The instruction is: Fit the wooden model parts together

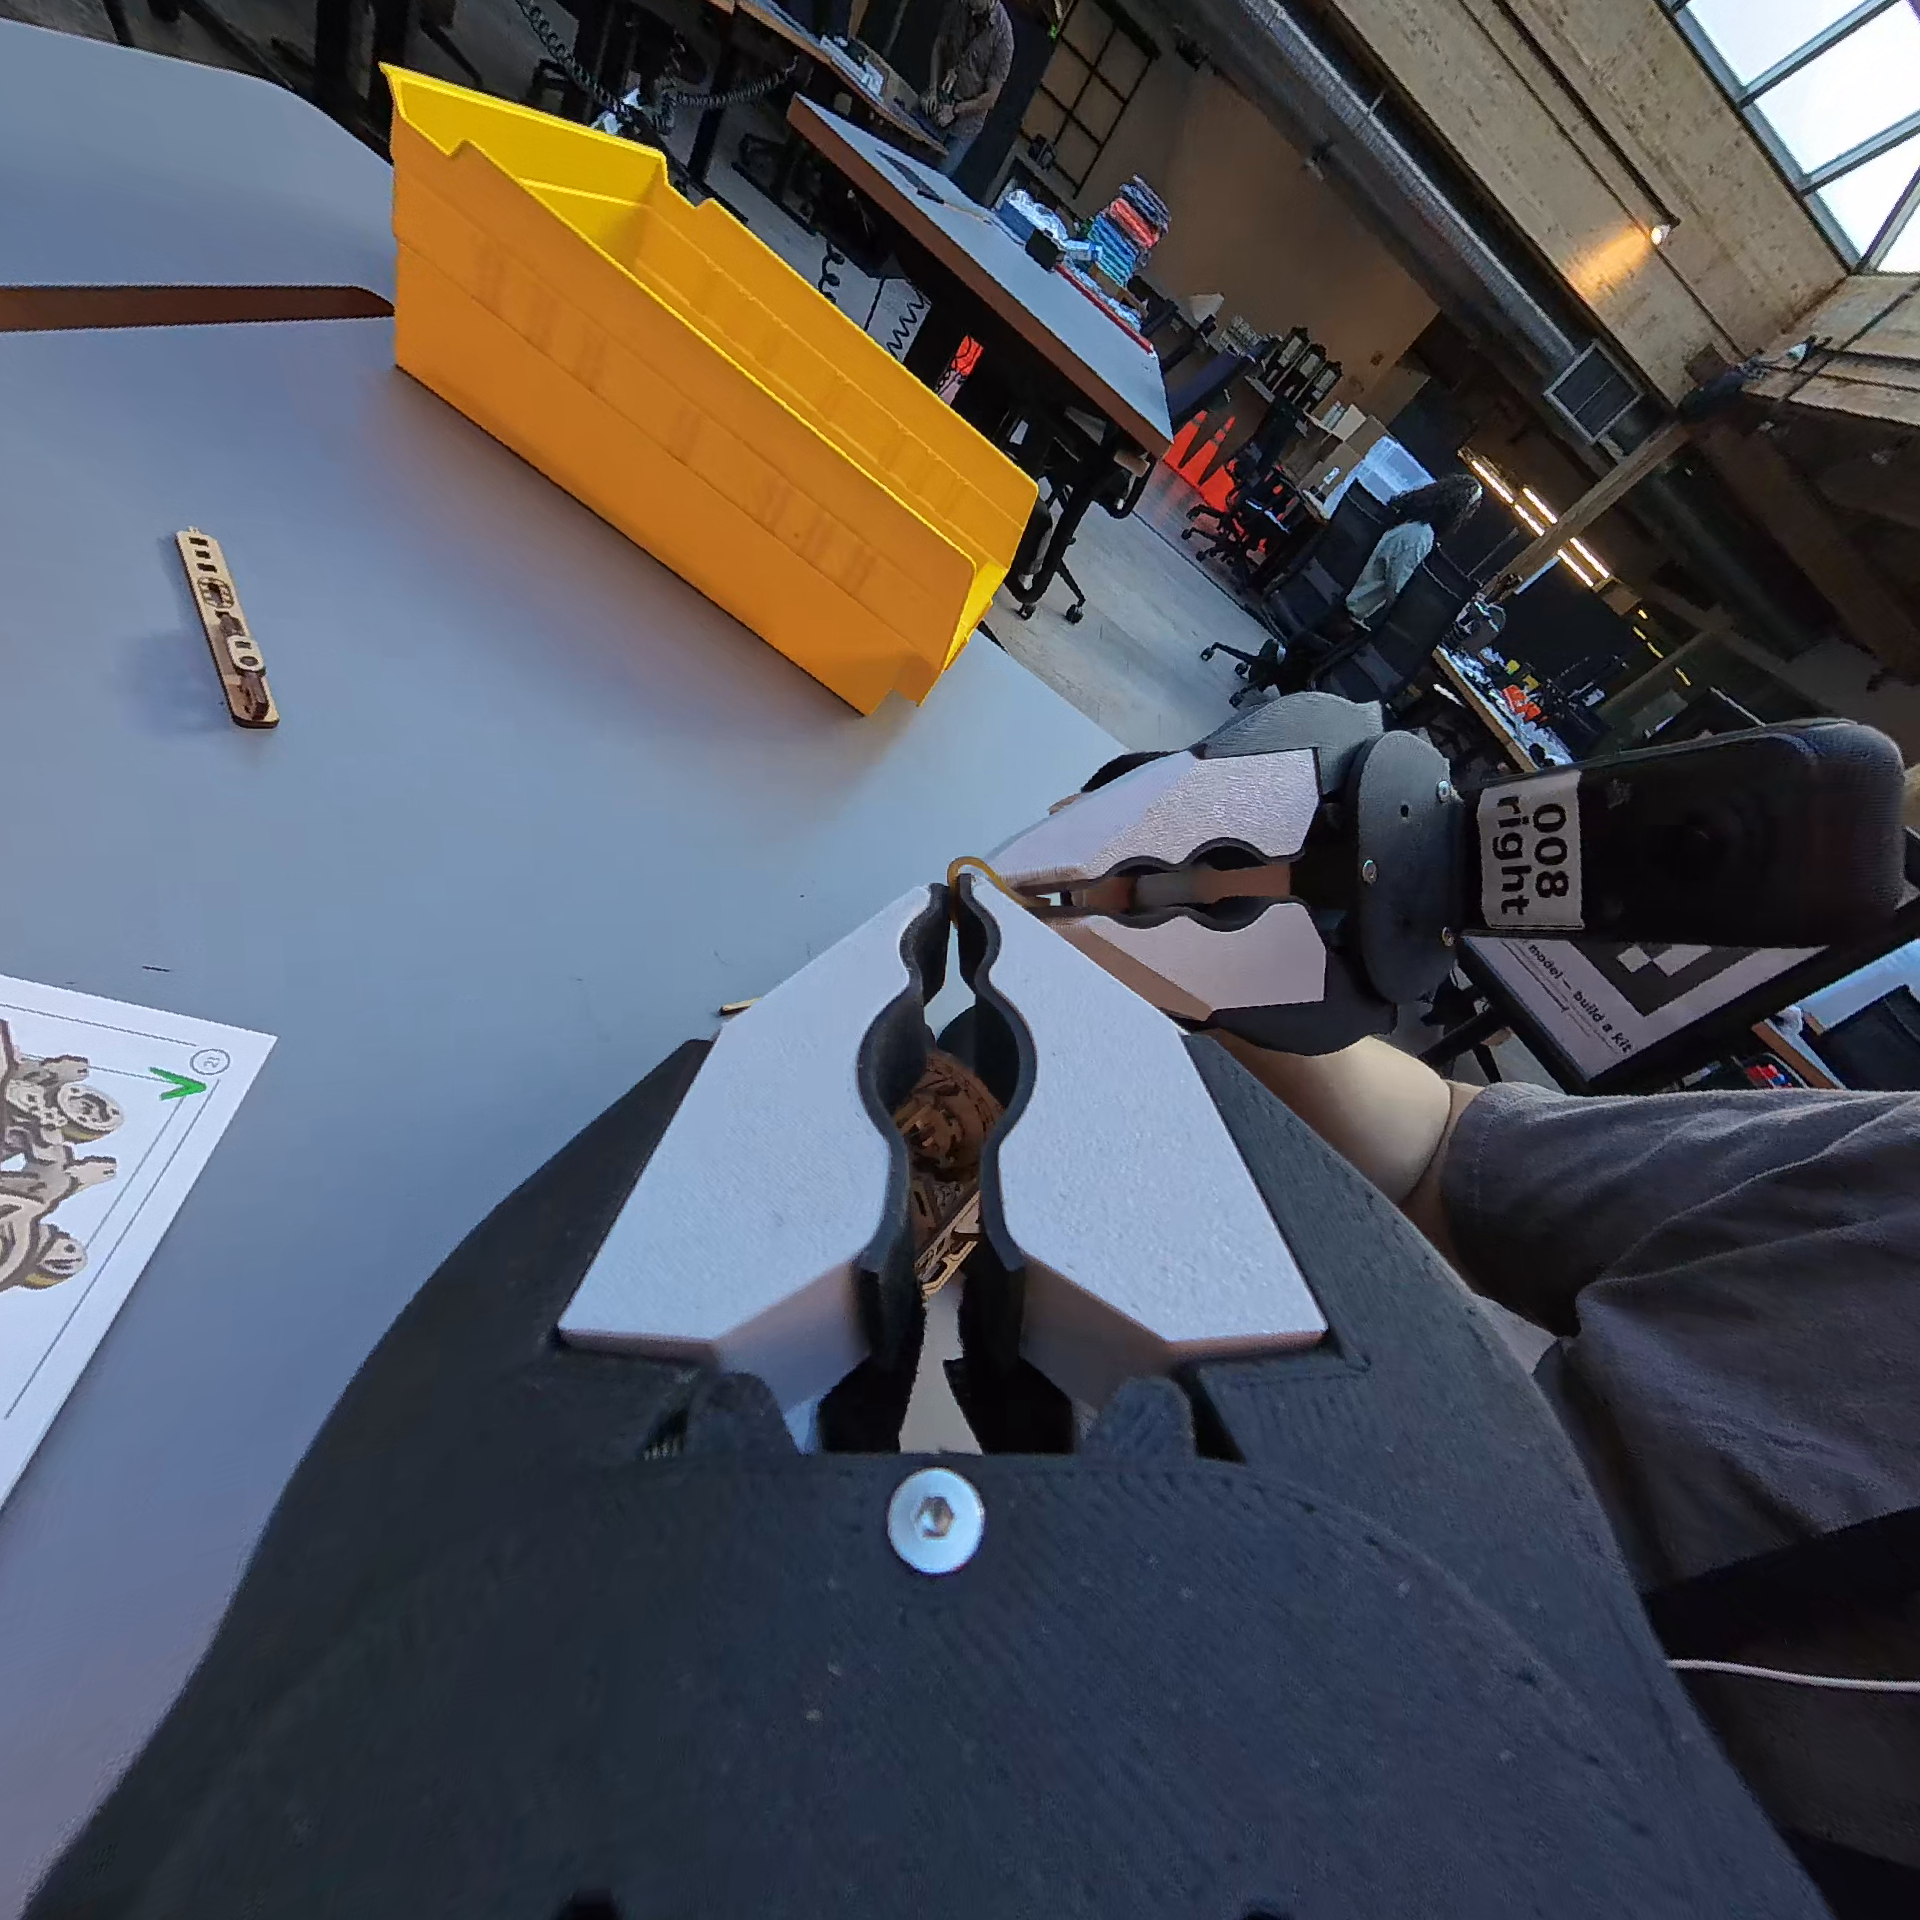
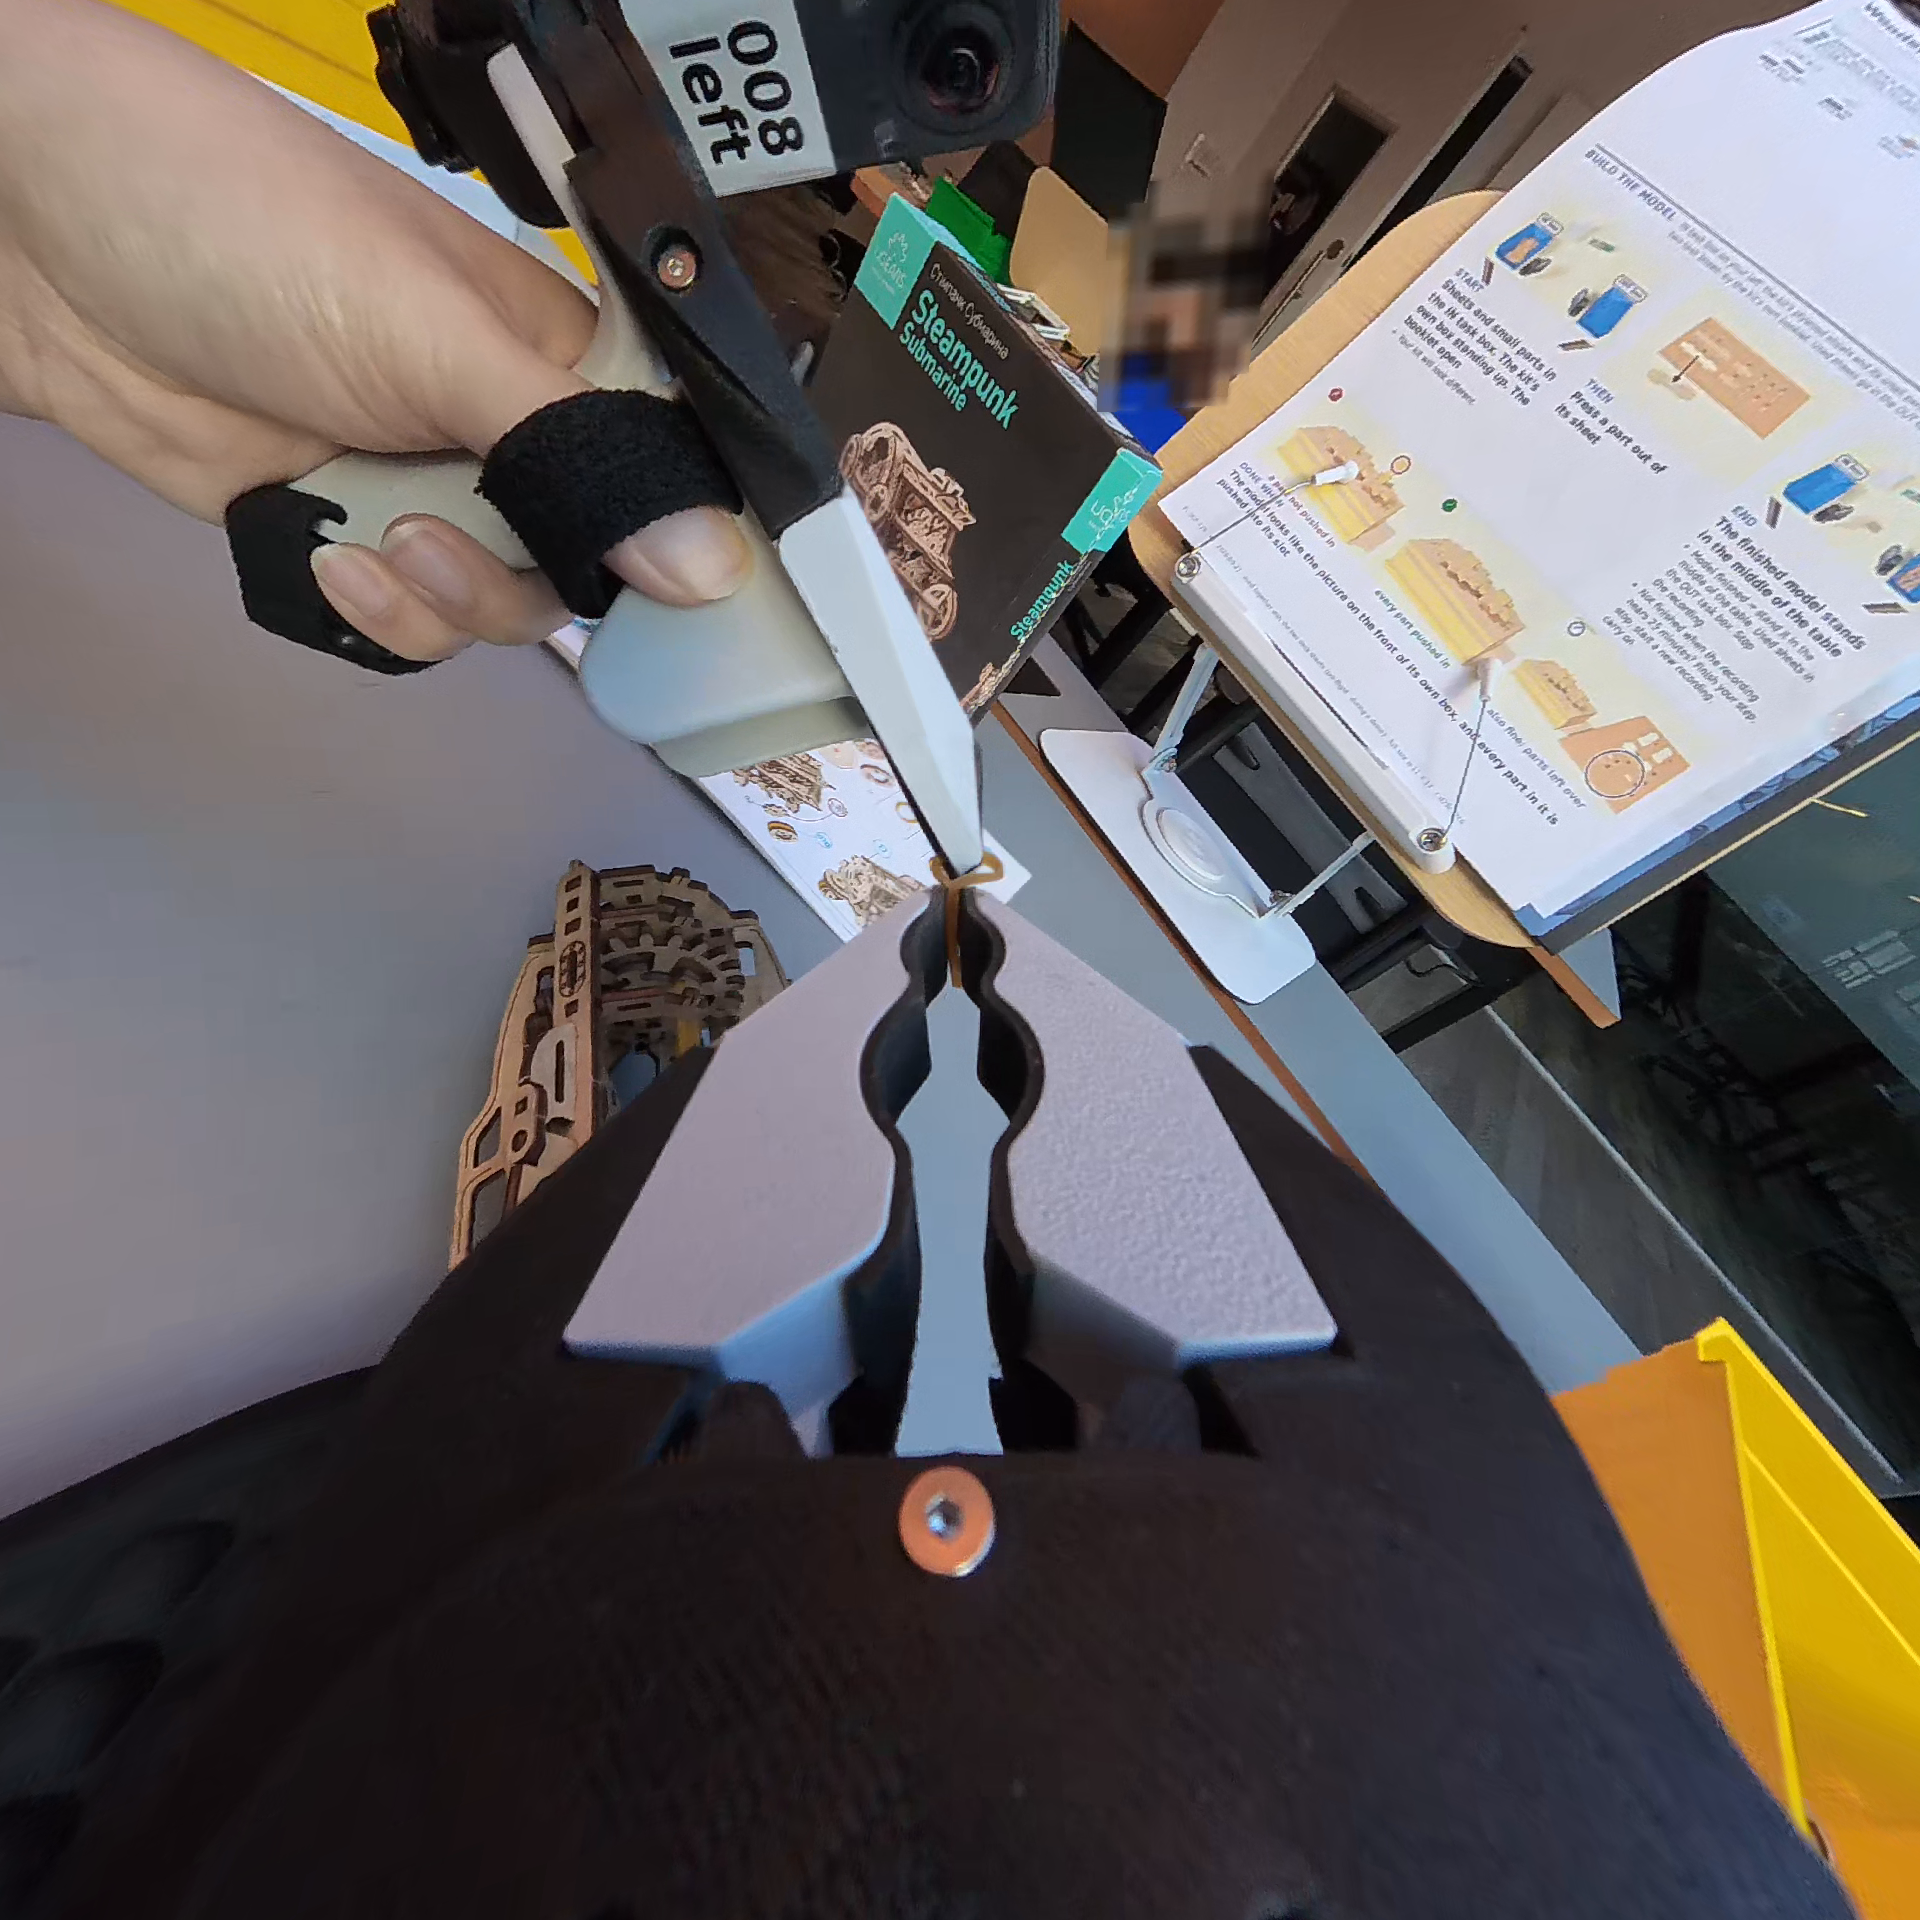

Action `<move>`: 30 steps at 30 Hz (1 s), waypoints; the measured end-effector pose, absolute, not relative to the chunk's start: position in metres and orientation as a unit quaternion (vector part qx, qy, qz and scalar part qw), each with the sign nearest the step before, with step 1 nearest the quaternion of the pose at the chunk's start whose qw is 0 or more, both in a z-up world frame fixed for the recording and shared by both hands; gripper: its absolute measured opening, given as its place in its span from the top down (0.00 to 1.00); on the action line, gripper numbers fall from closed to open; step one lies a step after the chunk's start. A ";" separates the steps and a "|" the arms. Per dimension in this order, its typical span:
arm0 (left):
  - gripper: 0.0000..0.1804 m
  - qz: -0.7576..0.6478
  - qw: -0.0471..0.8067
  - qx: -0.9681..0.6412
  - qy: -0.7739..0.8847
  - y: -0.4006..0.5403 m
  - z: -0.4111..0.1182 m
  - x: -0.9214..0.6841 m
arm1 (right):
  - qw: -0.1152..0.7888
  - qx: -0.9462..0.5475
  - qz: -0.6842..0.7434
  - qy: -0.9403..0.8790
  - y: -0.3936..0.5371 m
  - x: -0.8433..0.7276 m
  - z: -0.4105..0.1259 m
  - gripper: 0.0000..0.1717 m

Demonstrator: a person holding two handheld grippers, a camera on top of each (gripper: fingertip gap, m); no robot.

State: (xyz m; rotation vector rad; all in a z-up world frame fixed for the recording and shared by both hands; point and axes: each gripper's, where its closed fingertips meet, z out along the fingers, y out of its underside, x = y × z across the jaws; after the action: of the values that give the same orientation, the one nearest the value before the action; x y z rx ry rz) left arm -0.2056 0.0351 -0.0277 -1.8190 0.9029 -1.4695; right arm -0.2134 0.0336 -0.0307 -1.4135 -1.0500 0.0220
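A thin yellow rubber band (image 1: 977, 868) is stretched between my two grippers above the grey table (image 1: 520, 779). My left gripper (image 1: 954, 899) is shut on one end of it. My right gripper (image 1: 1039, 902) meets it tip to tip from the right. In the right wrist view my right gripper (image 2: 951, 914) is shut on the rubber band (image 2: 954, 940), which runs down between its pads. The left gripper (image 2: 966, 857) pinches it from above, with small loops on both sides. The part-built wooden model (image 2: 613, 997) stands on the table below left, and also shows through my left jaws (image 1: 940, 1132).
A yellow bin (image 1: 675, 395) stands at the table's far side, and a loose wooden strip (image 1: 227, 629) lies left of it. An instruction sheet (image 1: 94, 1164) lies at the left. The dark kit box (image 2: 966, 457) and an instruction stand (image 2: 1558, 499) are behind. My left and right fingertips are right by each other.
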 end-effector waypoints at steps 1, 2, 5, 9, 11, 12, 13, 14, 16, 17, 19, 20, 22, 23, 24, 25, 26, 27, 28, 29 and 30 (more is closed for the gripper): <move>1.00 -0.556 0.313 -0.690 0.342 0.035 -0.028 -0.206 | 0.631 -0.623 0.018 -0.461 0.033 -0.214 -0.033 1.00; 1.00 -0.555 0.314 -0.690 0.343 0.036 -0.028 -0.207 | 0.628 -0.628 0.026 -0.459 0.033 -0.214 -0.034 1.00; 1.00 -0.556 0.308 -0.691 0.344 0.035 -0.030 -0.208 | 0.623 -0.637 0.067 -0.449 0.031 -0.215 -0.033 1.00; 0.96 -0.561 0.309 -0.690 0.337 0.038 -0.031 -0.211 | 0.593 -0.663 0.173 -0.423 0.028 -0.218 -0.036 1.00; 0.86 -0.560 0.316 -0.686 0.341 0.040 -0.030 -0.214 | 0.558 -0.683 0.257 -0.394 0.027 -0.218 -0.039 1.00; 0.85 -0.565 0.319 -0.678 0.346 0.038 -0.027 -0.216 | 0.542 -0.691 0.290 -0.380 0.027 -0.216 -0.041 1.00; 0.83 -0.570 0.324 -0.667 0.354 0.037 -0.023 -0.219 | 0.522 -0.699 0.322 -0.368 0.027 -0.214 -0.043 1.00; 0.81 -0.577 0.331 -0.650 0.367 0.035 -0.019 -0.222 | 0.493 -0.711 0.354 -0.356 0.027 -0.213 -0.047 1.00; 0.81 -0.587 0.347 -0.608 0.407 0.030 -0.014 -0.229 | 0.428 -0.725 0.423 -0.334 0.023 -0.212 -0.053 1.00; 0.78 -0.586 0.353 -0.593 0.424 0.029 -0.015 -0.232 | 0.388 -0.730 0.459 -0.325 0.019 -0.213 -0.056 1.00; 0.73 -0.590 0.356 -0.556 0.464 0.024 -0.019 -0.239 | 0.314 -0.738 0.515 -0.302 0.014 -0.214 -0.061 1.00; 0.72 -0.589 0.351 -0.543 0.485 0.021 -0.025 -0.242 | 0.287 -0.740 0.533 -0.292 0.014 -0.214 -0.064 1.00; 0.66 -0.573 0.338 -0.534 0.521 0.019 -0.040 -0.243 | 0.227 -0.748 0.559 -0.278 0.013 -0.214 -0.070 1.00; 0.64 -0.562 0.335 -0.535 0.534 0.021 -0.047 -0.243 | 0.201 -0.748 0.571 -0.273 0.012 -0.215 -0.070 1.00; 0.63 -0.557 0.332 -0.534 0.543 0.022 -0.052 -0.243 | 0.174 -0.749 0.582 -0.264 0.012 -0.216 -0.070 1.00; 0.65 -0.557 0.330 -0.532 0.546 0.024 -0.054 -0.242 | 0.150 -0.749 0.591 -0.259 0.011 -0.218 -0.070 1.00; 0.67 -0.562 0.328 -0.529 0.545 0.026 -0.054 -0.242 | 0.129 -0.750 0.594 -0.260 0.010 -0.221 -0.070 1.00; 0.69 -0.570 0.324 -0.526 0.541 0.027 -0.052 -0.242 | 0.110 -0.754 0.590 -0.265 0.009 -0.223 -0.072 1.00; 0.72 -0.575 0.322 -0.529 0.535 0.031 -0.050 -0.241 | 0.095 -0.762 0.578 -0.276 0.009 -0.224 -0.076 1.00; 0.74 -0.579 0.317 -0.531 0.531 0.035 -0.049 -0.241 | 0.091 -0.770 0.562 -0.289 0.011 -0.225 -0.079 1.00; 0.76 -0.582 0.309 -0.531 0.533 0.035 -0.048 -0.241 | 0.092 -0.774 0.548 -0.304 0.012 -0.226 -0.081 1.00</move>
State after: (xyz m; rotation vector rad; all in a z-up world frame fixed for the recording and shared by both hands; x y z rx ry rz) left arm -0.2409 0.0352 -0.0477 -1.4027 1.4093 -1.5377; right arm -0.2265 0.0123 -0.0808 -2.2980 -0.9042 1.6279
